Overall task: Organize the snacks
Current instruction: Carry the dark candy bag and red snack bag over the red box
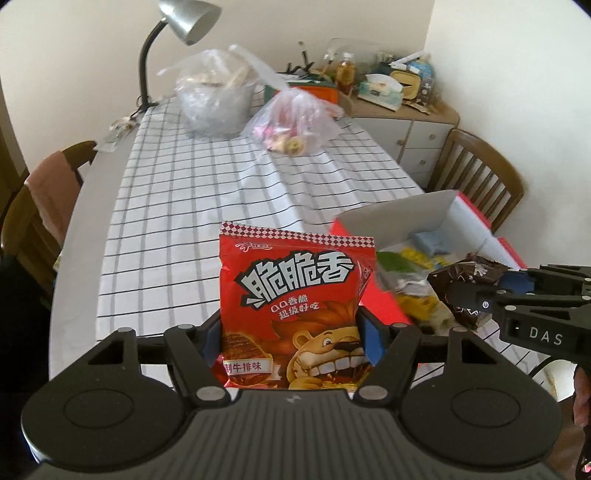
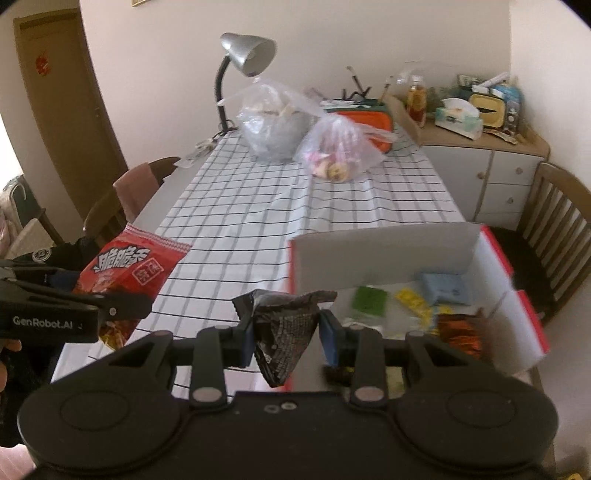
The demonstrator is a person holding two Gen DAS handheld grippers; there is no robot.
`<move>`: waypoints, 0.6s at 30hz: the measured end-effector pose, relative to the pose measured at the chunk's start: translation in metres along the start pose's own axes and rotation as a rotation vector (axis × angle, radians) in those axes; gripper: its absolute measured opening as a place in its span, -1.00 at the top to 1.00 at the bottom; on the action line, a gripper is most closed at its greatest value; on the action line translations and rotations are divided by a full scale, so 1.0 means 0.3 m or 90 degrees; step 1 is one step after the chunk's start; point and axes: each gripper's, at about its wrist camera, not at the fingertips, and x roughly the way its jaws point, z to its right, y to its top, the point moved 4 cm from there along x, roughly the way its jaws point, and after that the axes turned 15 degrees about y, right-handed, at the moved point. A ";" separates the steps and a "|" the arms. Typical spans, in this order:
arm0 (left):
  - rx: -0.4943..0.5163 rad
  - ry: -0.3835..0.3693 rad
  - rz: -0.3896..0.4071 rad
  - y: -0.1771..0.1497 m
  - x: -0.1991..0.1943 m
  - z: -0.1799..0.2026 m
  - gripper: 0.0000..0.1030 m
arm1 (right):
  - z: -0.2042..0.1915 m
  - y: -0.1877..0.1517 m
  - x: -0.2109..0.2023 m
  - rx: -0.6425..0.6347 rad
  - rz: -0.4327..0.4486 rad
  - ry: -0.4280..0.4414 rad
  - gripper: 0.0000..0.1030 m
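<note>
My left gripper (image 1: 291, 341) is shut on a red snack bag (image 1: 295, 306) with a cartoon lion, held upright above the checked tablecloth (image 1: 192, 192). My right gripper (image 2: 288, 334) is shut on a dark brown crinkled snack packet (image 2: 284, 328), held in the air just left of the red box (image 2: 532, 317). That open red box with white inside holds several small snacks in green, yellow, blue and orange. In the left wrist view the right gripper (image 1: 476, 295) shows at the right with the brown packet (image 1: 465, 284). The right wrist view shows the left gripper (image 2: 122, 304) with the red bag (image 2: 129, 273).
Two clear plastic bags (image 1: 291, 125) of items sit at the far end of the table beside a silver desk lamp (image 1: 188, 22). Wooden chairs (image 1: 476, 177) stand at both sides. A cluttered cabinet (image 1: 413, 118) fills the far right corner.
</note>
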 end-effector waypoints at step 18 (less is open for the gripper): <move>0.029 -0.005 -0.032 0.064 0.093 0.463 -0.38 | 0.429 -0.036 -0.091 0.027 -0.009 -0.041 0.34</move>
